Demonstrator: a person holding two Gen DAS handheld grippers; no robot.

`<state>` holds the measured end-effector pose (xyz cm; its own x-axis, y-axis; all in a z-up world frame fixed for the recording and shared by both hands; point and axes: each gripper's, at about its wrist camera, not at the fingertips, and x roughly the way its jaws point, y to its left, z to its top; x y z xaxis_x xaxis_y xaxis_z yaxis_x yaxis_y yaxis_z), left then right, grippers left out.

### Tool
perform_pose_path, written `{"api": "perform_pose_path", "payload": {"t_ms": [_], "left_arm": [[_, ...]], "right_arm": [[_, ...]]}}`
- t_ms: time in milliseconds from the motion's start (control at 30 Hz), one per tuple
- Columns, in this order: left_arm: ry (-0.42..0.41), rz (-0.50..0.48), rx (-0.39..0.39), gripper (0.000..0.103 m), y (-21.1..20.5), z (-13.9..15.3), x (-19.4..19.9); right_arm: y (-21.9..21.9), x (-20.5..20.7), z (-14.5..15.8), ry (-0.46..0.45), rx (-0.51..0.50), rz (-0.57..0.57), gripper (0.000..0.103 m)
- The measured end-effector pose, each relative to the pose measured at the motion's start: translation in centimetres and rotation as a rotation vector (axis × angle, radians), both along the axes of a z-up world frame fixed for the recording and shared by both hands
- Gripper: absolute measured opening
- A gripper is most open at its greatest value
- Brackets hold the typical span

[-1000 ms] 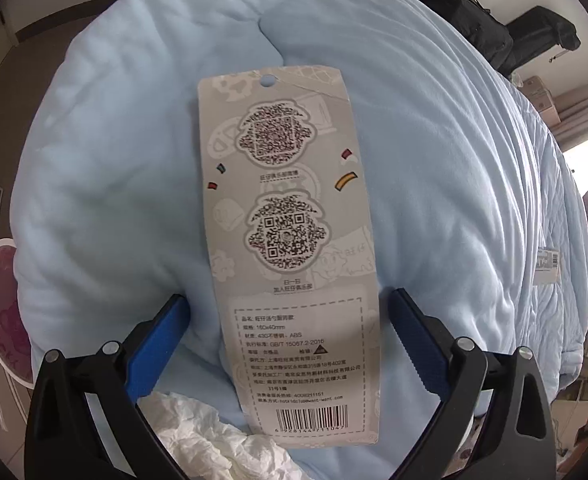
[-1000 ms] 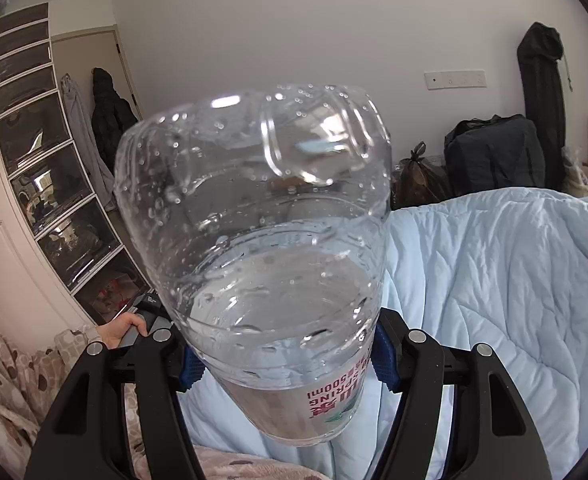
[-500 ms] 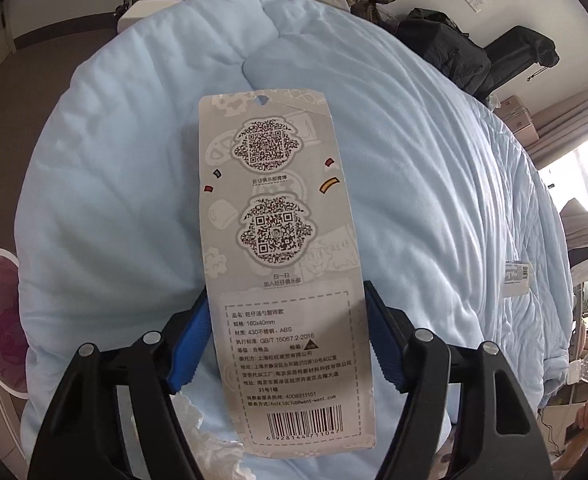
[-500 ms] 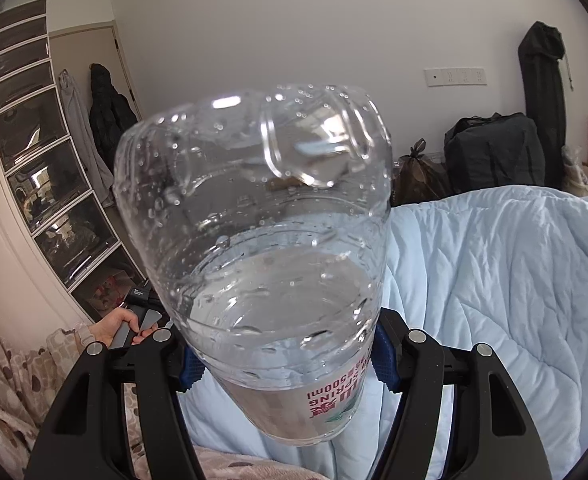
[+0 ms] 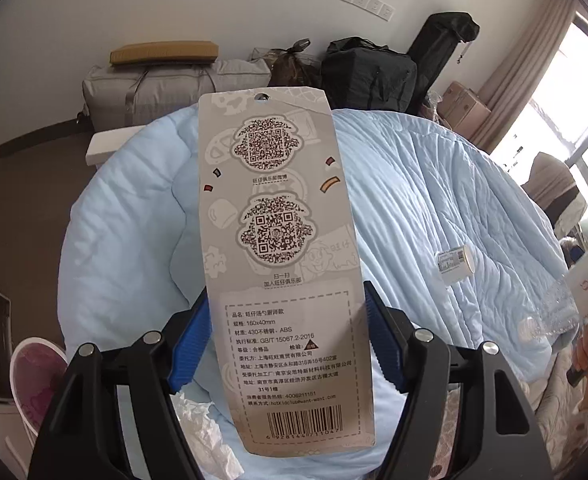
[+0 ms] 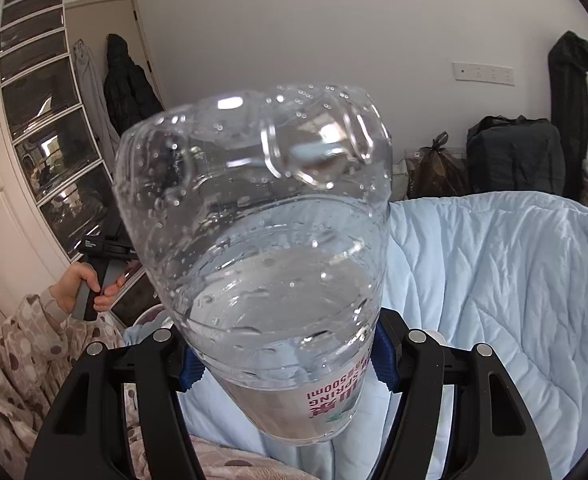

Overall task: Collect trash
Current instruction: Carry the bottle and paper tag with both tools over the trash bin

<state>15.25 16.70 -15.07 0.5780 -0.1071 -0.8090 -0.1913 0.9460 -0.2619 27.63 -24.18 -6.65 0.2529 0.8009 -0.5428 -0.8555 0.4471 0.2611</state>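
My left gripper [image 5: 286, 340] is shut on a grey cardboard packaging card [image 5: 282, 248] with QR codes and a barcode, and holds it upright above the light blue quilt [image 5: 434, 200]. My right gripper [image 6: 284, 356] is shut on a clear plastic water bottle [image 6: 262, 248] with some water in it, base pointing away from the camera. A crumpled white tissue [image 5: 202, 436] lies on the quilt under the left gripper. A small white labelled bottle [image 5: 456, 264] lies on the quilt to the right.
The bed's quilt [image 6: 494, 280] fills the lower right. Black bags [image 5: 370, 72] and a grey duffel [image 5: 146, 88] line the far wall. A white and pink bin [image 5: 34, 384] stands at lower left. A wardrobe [image 6: 46, 140] stands at left.
My left gripper closed on the card and lifted it off the quilt, tilting up so the far wall shows. My right gripper kept holding the bottle nearly still.
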Motion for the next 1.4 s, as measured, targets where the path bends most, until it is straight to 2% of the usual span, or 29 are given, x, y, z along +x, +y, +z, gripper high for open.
{"api": "perform_pose_path", "payload": {"t_ms": [133,333,800,933,1100,1400], "left_arm": [[-0.025,-0.054,0.099,0.070,-0.8,2.5,-2.3],[-0.050,-0.086,0.196,0.070,-0.5,4.7,-6.4],[-0.082,-0.003,0.281,0.070,7.3,6.0,-16.5],[-0.073,0.038,0.295,0.070,10.7,5.4,-19.4],[-0.050,0.120,0.243,0.070,15.6,4.2,-23.1],[-0.016,0.225,0.211,0.070,21.7,1.4,-28.8]], "right_arm": [[2.7,-0.2,-0.4,-0.004,-0.042,0.062,0.063],[7.8,-1.8,-0.3,-0.032,-0.095,0.174,0.063],[22.4,-8.2,0.6,-0.070,-0.142,0.419,0.063],[27.2,-10.6,0.2,-0.074,-0.151,0.487,0.063],[33.6,-14.0,-0.6,-0.069,-0.153,0.580,0.063],[44.6,-20.6,-3.8,-0.043,-0.151,0.780,0.063]]}}
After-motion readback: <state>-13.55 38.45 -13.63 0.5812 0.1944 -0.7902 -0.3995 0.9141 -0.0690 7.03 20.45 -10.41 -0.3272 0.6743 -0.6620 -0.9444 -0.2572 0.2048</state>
